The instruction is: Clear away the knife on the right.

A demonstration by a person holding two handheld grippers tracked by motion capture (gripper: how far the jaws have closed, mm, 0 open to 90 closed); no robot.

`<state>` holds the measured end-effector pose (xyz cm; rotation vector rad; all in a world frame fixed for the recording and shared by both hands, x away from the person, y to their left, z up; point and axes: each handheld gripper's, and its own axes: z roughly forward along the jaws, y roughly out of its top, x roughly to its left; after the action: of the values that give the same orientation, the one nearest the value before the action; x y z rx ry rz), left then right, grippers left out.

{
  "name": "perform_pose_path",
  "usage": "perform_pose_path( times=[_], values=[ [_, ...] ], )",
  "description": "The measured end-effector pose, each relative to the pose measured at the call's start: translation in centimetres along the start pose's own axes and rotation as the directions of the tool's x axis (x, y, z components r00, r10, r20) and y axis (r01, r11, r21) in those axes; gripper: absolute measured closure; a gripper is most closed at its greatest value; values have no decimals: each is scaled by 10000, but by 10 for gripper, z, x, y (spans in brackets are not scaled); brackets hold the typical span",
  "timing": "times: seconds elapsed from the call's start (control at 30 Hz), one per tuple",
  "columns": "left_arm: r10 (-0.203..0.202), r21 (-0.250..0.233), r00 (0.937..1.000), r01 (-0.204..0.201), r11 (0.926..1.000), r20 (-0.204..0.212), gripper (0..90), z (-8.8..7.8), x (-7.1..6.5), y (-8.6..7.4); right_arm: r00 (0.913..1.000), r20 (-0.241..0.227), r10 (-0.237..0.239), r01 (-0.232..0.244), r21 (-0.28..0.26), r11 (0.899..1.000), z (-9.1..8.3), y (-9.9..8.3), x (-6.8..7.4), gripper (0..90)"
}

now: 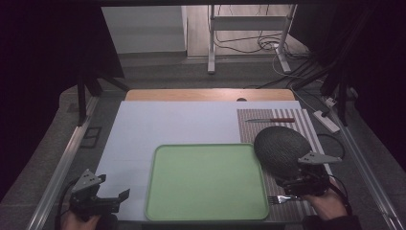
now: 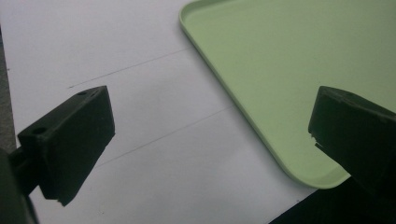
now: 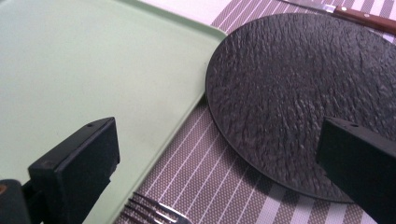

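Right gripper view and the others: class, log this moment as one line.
right gripper: open, over fork | left gripper: open, idle | plate: on striped mat | tray: empty

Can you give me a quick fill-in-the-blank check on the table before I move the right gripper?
1. The dark textured plate lies on the striped ____.
2. Between the right gripper's open jaws, at the bottom edge, show the tines of a ____.
3. The knife beyond the plate has a ____ handle.
4. The left gripper hovers open over the white sheet, beside the ____ tray.

Missing words: placemat; fork; wooden; green
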<state>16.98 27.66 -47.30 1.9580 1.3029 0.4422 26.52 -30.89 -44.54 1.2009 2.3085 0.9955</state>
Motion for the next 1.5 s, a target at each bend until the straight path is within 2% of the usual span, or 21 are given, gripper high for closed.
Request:
perform_pose_path(
  times=[0.17, 0.4, 0.53, 0.97, 1.1, 1.3, 1.5],
  values=[
    [84, 40, 10000, -84, 10000, -8, 10, 0, -1, 0, 10000, -59, -75, 75, -43, 10000, 1, 6, -5, 0],
    [66, 50, 10000, -66, 10000, -6, 10, 1, 0, 0, 9982, -531, 274, -285, -194, 9994, 8, 16, -13, 0],
    [75, 59, 10000, -75, 10000, 3, 10, 1, 0, 0, 9994, -321, 130, -134, -151, 9998, 12, 20, -16, 0],
    [86, 88, 10000, -86, 9999, -36, 8, 1, -1, 1, 9984, -267, 495, -498, -107, 9987, 25, 28, -31, 0],
    [79, 85, 10000, -79, 9999, -53, 6, 1, -1, 1, 9985, -299, 461, -464, -86, 9989, 31, 33, -37, 0],
    [42, 63, 10000, -42, 10000, -72, 4, 1, -1, 0, 9995, -3, 313, -313, -65, 9995, 39, 39, -45, 0],
    [56, 60, 10000, -56, 10000, -64, 4, 1, -1, 0, 9989, -9, 467, -467, -32, 9989, 48, 46, -55, 0]
  ],
)
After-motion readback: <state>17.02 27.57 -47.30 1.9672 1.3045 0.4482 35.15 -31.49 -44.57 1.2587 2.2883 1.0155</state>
